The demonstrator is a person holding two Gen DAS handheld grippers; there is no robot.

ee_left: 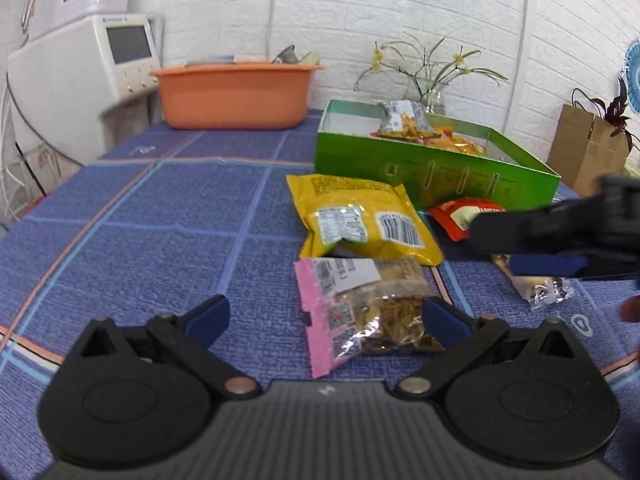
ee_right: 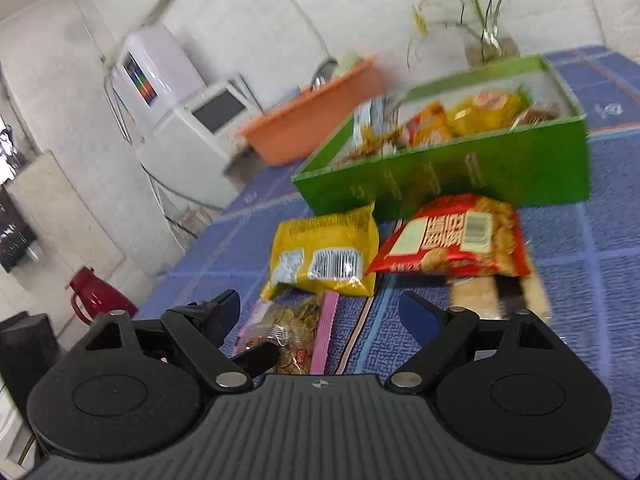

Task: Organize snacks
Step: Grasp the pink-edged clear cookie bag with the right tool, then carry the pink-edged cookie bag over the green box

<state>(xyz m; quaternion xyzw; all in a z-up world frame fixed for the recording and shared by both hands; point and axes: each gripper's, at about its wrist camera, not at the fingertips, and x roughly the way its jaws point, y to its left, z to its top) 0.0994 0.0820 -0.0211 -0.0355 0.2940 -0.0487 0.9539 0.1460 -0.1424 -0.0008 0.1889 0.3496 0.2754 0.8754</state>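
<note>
Pink-edged packet [ee_left: 360, 312] lies before snack-filled green box [ee_left: 432, 172].

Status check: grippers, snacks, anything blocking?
Left gripper open, straddling pink-edged packet. Right gripper open, empty. Yellow bag, red bag outside green box. Nothing blocking.

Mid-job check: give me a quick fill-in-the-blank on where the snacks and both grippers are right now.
1. The left gripper is open, with the clear ____-edged packet lying between its fingers.
2. The yellow bag lies on the tablecloth in front of the ____ box.
3. The right gripper is ____ and holds nothing.
4. Behind the box stands an ____ tub.

Missing words: pink; green; open; orange
</note>
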